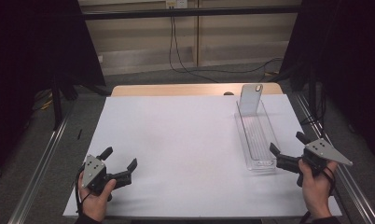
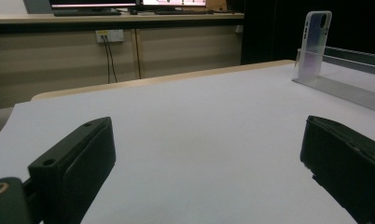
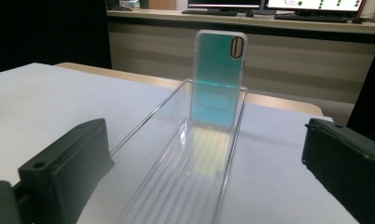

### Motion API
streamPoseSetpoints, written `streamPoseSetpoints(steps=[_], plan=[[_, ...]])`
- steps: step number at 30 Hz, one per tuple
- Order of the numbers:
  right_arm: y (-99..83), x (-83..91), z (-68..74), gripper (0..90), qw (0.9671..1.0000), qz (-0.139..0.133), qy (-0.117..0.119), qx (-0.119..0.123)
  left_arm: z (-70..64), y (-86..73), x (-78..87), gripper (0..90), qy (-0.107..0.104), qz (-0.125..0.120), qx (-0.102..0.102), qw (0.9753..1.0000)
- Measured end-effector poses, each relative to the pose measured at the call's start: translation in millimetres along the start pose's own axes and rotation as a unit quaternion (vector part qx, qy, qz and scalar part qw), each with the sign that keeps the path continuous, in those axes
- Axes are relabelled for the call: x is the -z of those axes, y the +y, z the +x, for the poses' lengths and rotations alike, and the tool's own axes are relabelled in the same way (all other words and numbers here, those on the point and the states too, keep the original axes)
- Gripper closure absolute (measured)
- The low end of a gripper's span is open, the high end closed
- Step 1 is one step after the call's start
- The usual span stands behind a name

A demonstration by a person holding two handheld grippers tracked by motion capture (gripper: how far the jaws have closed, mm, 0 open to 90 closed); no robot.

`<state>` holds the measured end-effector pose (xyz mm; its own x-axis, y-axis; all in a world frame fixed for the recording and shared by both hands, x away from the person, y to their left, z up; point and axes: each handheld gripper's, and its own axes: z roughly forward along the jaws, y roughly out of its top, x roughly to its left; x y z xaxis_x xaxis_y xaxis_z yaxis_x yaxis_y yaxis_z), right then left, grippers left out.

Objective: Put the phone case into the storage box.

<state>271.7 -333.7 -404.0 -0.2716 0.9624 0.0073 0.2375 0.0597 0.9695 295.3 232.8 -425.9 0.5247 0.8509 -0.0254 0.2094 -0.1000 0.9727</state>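
Phone case (image 1: 250, 99) stands upright at the far end of a clear tray (image 1: 257, 140) on the bench (image 1: 176, 140), right tool (image 1: 288, 148) wide open at its near end, left tool (image 1: 119, 157) wide open, empty, near left.

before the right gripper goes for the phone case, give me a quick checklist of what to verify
1. Right gripper jaws open: ok, they stand wide apart in its own view.
2. Right gripper lined up with the phone case: ok, the case sits between the jaws in its view, though farther off.
3. Phone case upright: ok, it stands at the far end of the clear tray.
4. Nothing else inside the tray: ok.
5. Left gripper out of the way: ok, open and low at the near left of the table.
6. Whether the case leans on the tray's end wall or stands free: cannot tell.
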Motion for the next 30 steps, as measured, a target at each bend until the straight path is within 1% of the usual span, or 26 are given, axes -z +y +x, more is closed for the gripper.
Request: streamPoseSetpoints(steps=[4,6,11,14,17,18,19,21,22,23,24,25,28,30], plan=[[-6.2,5.3,1.7,0.0,1.0,0.003,0.001,-0.003,-1.3,-0.9,2.4,3.3,-0.001,0.002,0.002,1.0],[-10.1,8.9,2.5,0.0,0.9999,0.004,0.003,-0.009,-1.0,-1.1,4.4,3.3,0.001,0.001,0.003,1.0],[-17.4,15.9,4.8,0.1,0.9999,0.006,-0.001,-0.011,-1.6,-2.2,8.3,3.2,0.0,0.001,0.004,1.0],[-24.8,20.0,6.8,0.3,0.9999,0.011,-0.001,-0.013,-3.5,-3.2,10.6,3.3,0.001,0.009,0.004,1.0],[-29.7,24.4,8.1,0.1,0.9999,0.008,-0.01,-0.01,-5.5,-4.2,13.6,3.3,-0.001,0.009,0.003,1.0],[-30.8,25.8,7.8,0.0,0.9999,0.006,-0.012,-0.01,-5.4,-4.7,14.7,3.3,-0.005,0.011,0.0,0.9999],[-32.1,27.2,7.5,0.0,0.9998,0.006,-0.016,-0.014,-6.0,-5.0,15.1,3.3,-0.006,0.01,0.002,0.9999],[-35.6,30.1,7.9,0.0,0.9995,0.009,-0.023,-0.018,-5.9,-5.7,15.4,3.3,-0.003,0.015,-0.003,0.9999],[-36.9,31.0,7.9,0.0,0.9995,0.012,-0.025,-0.017,-5.9,-5.9,14.9,3.3,-0.001,0.017,-0.003,0.9999],[-39.0,32.0,7.9,0.1,0.9993,0.015,-0.026,-0.022,-6.1,-6.2,14.4,3.3,0.0,0.017,-0.003,0.9999],[-40.3,33.4,7.5,0.1,0.9992,0.011,-0.03,-0.023,-6.7,-6.6,13.7,3.3,0.0,0.016,-0.001,0.9999],[-40.9,34.3,7.3,0.0,0.9991,0.008,-0.035,-0.022,-6.7,-6.6,13.0,3.3,-0.001,0.019,-0.005,0.9998],[-42.1,33.5,7.6,0.1,0.9993,0.007,-0.029,-0.024,-6.7,-6.2,11.7,3.3,0.001,0.016,-0.002,0.9999],[-42.4,31.9,8.6,0.0,0.9993,0.007,-0.027,-0.023,-5.4,-6.4,10.9,3.2,0.005,0.017,-0.001,0.9998]])
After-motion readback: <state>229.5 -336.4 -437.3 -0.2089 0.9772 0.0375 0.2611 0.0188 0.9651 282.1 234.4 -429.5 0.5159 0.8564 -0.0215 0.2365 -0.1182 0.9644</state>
